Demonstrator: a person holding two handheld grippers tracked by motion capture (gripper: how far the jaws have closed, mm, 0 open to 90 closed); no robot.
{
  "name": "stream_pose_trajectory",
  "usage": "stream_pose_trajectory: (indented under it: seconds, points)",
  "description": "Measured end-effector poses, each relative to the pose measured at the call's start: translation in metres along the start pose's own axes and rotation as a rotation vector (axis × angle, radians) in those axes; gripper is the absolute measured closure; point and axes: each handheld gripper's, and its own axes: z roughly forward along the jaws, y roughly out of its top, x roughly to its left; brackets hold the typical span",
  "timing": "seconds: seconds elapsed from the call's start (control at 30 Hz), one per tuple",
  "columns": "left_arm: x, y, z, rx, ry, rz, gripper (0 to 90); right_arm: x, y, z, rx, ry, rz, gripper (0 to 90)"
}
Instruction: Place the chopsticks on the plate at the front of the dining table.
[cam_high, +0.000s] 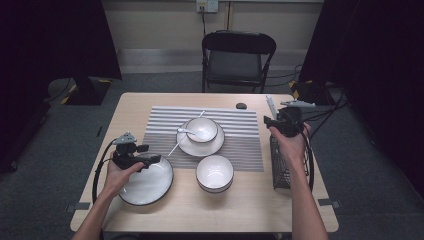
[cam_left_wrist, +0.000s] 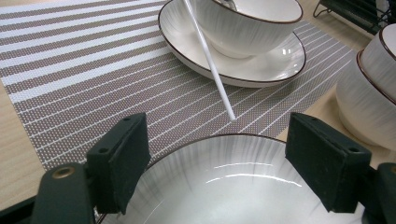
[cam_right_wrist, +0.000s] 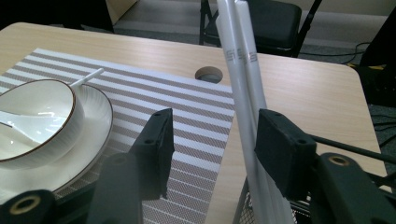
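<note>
Right gripper view: right gripper (cam_right_wrist: 210, 144) spread around white plastic chopsticks (cam_right_wrist: 240, 70), ungripped, still in black wire basket (cam_high: 280, 165); left gripper (cam_left_wrist: 217, 161) spread over white ceramic plate (cam_left_wrist: 224, 182).

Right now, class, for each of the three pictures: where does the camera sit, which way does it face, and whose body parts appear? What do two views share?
High view: above the near table edge, facing forward and down; both forearms, left gripper and right gripper show.
Left gripper view: rides the left gripper, over the large white dark-rimmed plate; two black jaws.
Right gripper view: rides the right gripper, at the white chopsticks between open jaws.
Shared: the striped woven placemat and white bowl on a saucer.
</note>
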Motion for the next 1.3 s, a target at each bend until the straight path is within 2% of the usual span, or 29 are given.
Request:
stream_pose_trajectory:
  seconds: [0.17,0.2,0.23,0.3,0.37,0.47,0.5,0.57,0.67,0.73,0.8,0.87,0.97,1.07,1.3]
  points:
    - [0.0,0.0,0.0,-0.007,0.0,0.002,21.5,-0.001,-0.001,0.0,0.01,-0.012,-0.003,52.3]
    - [0.0,0.0,0.0,-0.006,0.0,-0.003,21.5,-0.002,-0.001,-0.001,0.01,-0.019,-0.013,58.2]
    - [0.0,0.0,0.0,-0.006,0.0,-0.003,21.5,-0.002,-0.002,-0.003,0.009,-0.018,-0.01,59.2]
    - [0.0,0.0,0.0,-0.003,0.0,-0.002,21.7,-0.003,-0.002,-0.003,0.007,-0.012,-0.008,60.7]
    - [0.0,0.0,0.0,-0.003,-0.003,-0.004,21.9,-0.005,-0.004,-0.004,0.012,0.029,0.006,65.8]
    - [-0.001,0.0,0.0,-0.006,0.0,-0.001,21.9,-0.005,-0.004,-0.004,0.014,0.012,0.008,64.8]
    - [-0.001,0.0,0.0,-0.007,0.0,-0.001,21.9,-0.007,-0.004,-0.006,-0.009,-0.022,0.015,62.8]
    - [0.0,0.001,0.0,-0.004,-0.003,-0.001,21.9,-0.009,-0.004,-0.007,-0.02,-0.014,0.033,61.7]
    - [0.0,0.001,0.001,0.002,-0.002,0.005,21.9,-0.012,-0.004,-0.002,0.015,-0.01,0.032,59.8]
    - [0.0,0.001,0.001,0.0,-0.002,0.001,22.0,-0.011,-0.004,-0.001,0.017,-0.001,0.033,60.3]
    - [0.0,0.001,0.001,0.001,-0.002,0.0,22.0,-0.008,-0.002,0.001,0.046,-0.008,0.004,58.8]
    - [0.0,0.001,0.001,0.002,-0.002,0.002,22.0,-0.007,-0.001,0.003,0.066,-0.015,0.002,58.4]
    - [0.0,0.001,0.001,-0.002,-0.001,-0.002,22.0,-0.007,0.0,0.003,0.072,-0.018,0.004,58.4]
    - [0.0,0.001,0.001,-0.001,-0.003,-0.001,22.0,-0.007,-0.001,0.002,0.064,-0.008,-0.01,67.1]
    - [0.0,0.001,0.0,-0.003,-0.002,-0.007,22.0,-0.002,-0.003,0.001,0.051,-0.011,-0.04,72.2]
